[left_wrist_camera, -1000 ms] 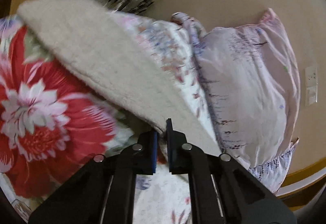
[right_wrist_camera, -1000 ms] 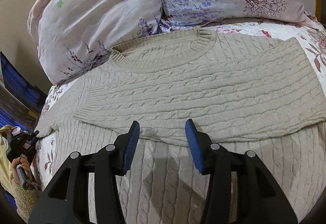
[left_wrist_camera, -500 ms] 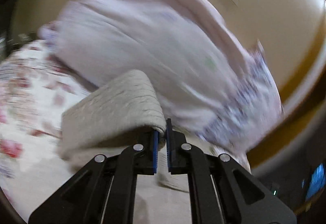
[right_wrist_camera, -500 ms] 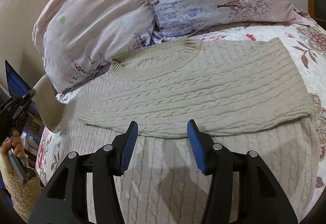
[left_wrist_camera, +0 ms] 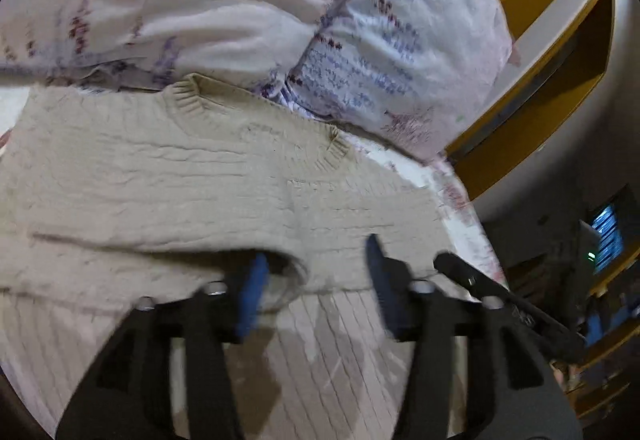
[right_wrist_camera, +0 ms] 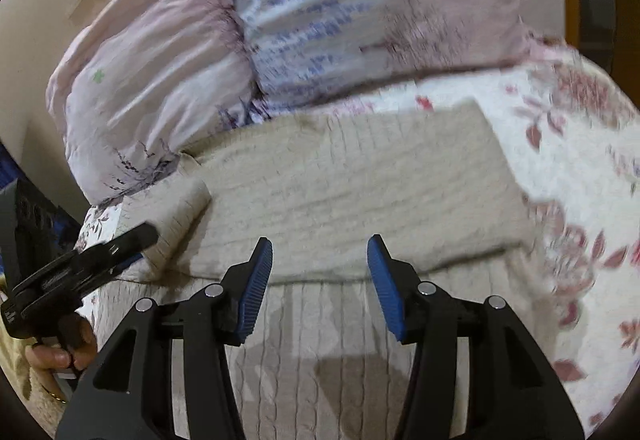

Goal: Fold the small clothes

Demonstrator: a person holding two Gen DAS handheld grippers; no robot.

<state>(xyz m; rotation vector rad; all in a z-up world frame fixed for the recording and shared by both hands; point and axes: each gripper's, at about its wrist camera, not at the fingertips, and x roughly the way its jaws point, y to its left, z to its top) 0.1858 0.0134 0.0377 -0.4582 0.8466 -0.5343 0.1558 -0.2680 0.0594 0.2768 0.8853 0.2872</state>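
A beige cable-knit sweater [left_wrist_camera: 168,176] lies flat on the bed, neckline towards the pillows. It also shows in the right wrist view [right_wrist_camera: 352,184]. Both sleeves lie folded across its chest. My left gripper [left_wrist_camera: 316,268] is open and empty, just above the cuff of the left sleeve [left_wrist_camera: 288,272], which lies loose on the sweater. My right gripper [right_wrist_camera: 320,264] is open and empty above the sweater's middle. In the right wrist view the left gripper [right_wrist_camera: 120,244] reaches in from the left beside the folded sleeve [right_wrist_camera: 176,208].
Two pale floral pillows [right_wrist_camera: 280,24] lie against the wall behind the sweater. A white bedspread with red flowers [right_wrist_camera: 580,200] covers the bed on the right. A yellow-trimmed frame [left_wrist_camera: 552,80] and dark room lie beyond the bed's edge.
My left gripper carried the left sleeve across the sweater's chest, then opened and let it go. My right gripper stayed open and shifted slightly over the sweater.
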